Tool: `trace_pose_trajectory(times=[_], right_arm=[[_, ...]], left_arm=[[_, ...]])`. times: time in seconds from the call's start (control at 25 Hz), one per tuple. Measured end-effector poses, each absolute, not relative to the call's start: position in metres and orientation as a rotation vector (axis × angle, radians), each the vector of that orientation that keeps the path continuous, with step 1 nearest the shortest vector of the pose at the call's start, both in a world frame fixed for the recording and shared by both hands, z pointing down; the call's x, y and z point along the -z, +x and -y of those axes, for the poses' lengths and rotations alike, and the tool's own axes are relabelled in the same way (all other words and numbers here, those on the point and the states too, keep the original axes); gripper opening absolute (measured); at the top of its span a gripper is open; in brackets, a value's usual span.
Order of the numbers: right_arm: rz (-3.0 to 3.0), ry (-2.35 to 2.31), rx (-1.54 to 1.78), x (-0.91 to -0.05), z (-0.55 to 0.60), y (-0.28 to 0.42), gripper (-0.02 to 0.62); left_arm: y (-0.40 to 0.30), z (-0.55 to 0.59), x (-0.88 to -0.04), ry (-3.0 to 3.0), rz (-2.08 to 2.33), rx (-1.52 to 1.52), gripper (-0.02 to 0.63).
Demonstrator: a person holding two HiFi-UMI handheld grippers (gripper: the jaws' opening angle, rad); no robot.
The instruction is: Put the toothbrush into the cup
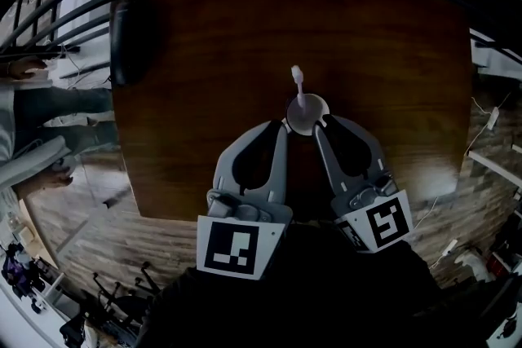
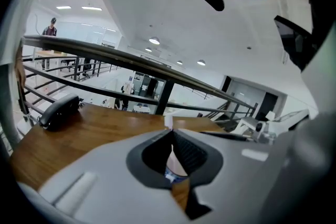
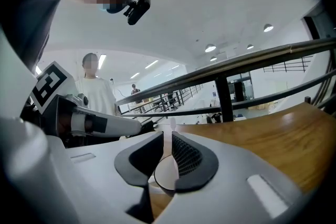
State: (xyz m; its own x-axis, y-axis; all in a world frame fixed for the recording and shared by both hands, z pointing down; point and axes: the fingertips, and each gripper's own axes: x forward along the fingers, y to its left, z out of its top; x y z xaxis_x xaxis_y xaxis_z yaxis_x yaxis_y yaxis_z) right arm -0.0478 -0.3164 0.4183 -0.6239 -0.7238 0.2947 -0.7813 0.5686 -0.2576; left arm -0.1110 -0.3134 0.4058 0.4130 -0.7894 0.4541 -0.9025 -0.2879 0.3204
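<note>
From the head view, the cup (image 1: 314, 119) stands on the dark wooden table (image 1: 204, 77), a little nearer to me than the middle. The toothbrush (image 1: 298, 85) is upright inside it, bristle end up. The left gripper (image 1: 283, 125) has its tips at the cup's near-left rim, and the right gripper (image 1: 319, 126) has its tips at the near-right rim. I see bare wood beyond the cup and to both sides. The only other item is a black object (image 1: 129, 37) at the far-left edge, well apart. The near table edge runs under both gripper bodies.

In the left gripper view, my jaw tips meet with nothing pinched between them. The cup shows through the hollow behind the tips, and the toothbrush pokes up just past them. The tabletop runs out to its far edge, with a metal railing (image 2: 131, 63) beyond it.

In the right gripper view, the jaws are drawn in to a thin slit, and I see nothing clamped. The cup's rim curves across the hollow below. Open tabletop stretches away on the right. A person in white (image 3: 94, 94) stands past the table.
</note>
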Motion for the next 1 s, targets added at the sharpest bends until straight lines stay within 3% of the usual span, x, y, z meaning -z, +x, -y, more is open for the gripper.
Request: trace_pose_trajectory(times=[0.24,0.48,1.0], right_arm=[[2.692,1.353,-0.484,-0.368,0.299,-0.044,0.000],[2.736,1.390,-0.371,-0.315,0.292,-0.053,0.000],[2.781,1.426,-0.251,-0.266,0.272,-0.049,-0.002]], left_arm=[[-0.115,0.294,-0.364,2.223,1.480,-0.229,0.008],[-0.152,0.293,-0.312,2.302,1.648,-0.164,0.008],[-0.127,0.273,-0.262,2.463,1.611,-0.064,0.008]])
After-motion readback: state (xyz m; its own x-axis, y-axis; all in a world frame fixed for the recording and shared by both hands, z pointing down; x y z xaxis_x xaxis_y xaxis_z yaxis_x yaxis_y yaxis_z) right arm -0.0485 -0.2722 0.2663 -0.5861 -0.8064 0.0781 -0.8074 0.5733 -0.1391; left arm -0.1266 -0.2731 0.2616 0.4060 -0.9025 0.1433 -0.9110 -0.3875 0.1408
